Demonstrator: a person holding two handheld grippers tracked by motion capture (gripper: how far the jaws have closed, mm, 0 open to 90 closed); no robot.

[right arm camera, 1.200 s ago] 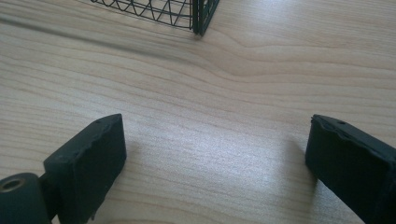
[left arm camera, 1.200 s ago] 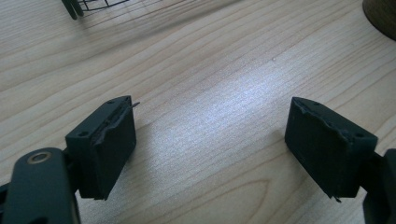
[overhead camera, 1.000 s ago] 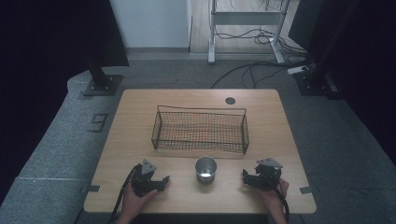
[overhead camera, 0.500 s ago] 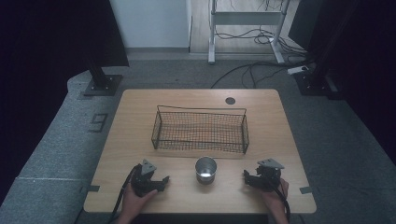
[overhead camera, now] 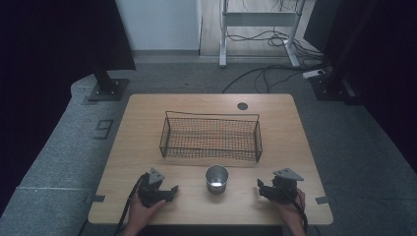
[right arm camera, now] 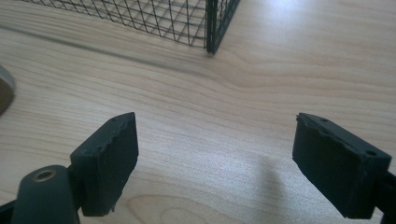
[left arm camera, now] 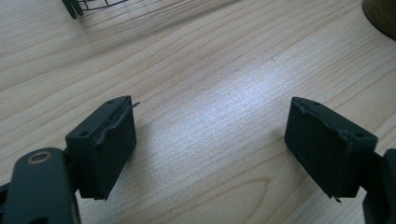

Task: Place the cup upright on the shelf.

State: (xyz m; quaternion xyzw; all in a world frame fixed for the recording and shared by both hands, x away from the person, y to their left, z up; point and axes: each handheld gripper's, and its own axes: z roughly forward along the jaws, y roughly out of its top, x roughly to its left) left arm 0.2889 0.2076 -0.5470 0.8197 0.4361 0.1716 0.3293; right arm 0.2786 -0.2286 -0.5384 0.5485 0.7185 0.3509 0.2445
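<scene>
A small metal cup stands upright near the front of the wooden table. Behind it sits a black wire basket, apparently empty. My left gripper rests low at the front left, pointing right toward the cup; its jaws are wide apart over bare wood. The cup's edge peeks in at the top right of the left gripper view. At the front right, my right gripper is open too, nothing between its jaws. A basket corner shows ahead of it.
A round dark grommet hole sits at the table's back edge. Cables and a metal frame leg lie on the floor beyond. Black stands flank the table. Bare wood stretches between basket and front edge.
</scene>
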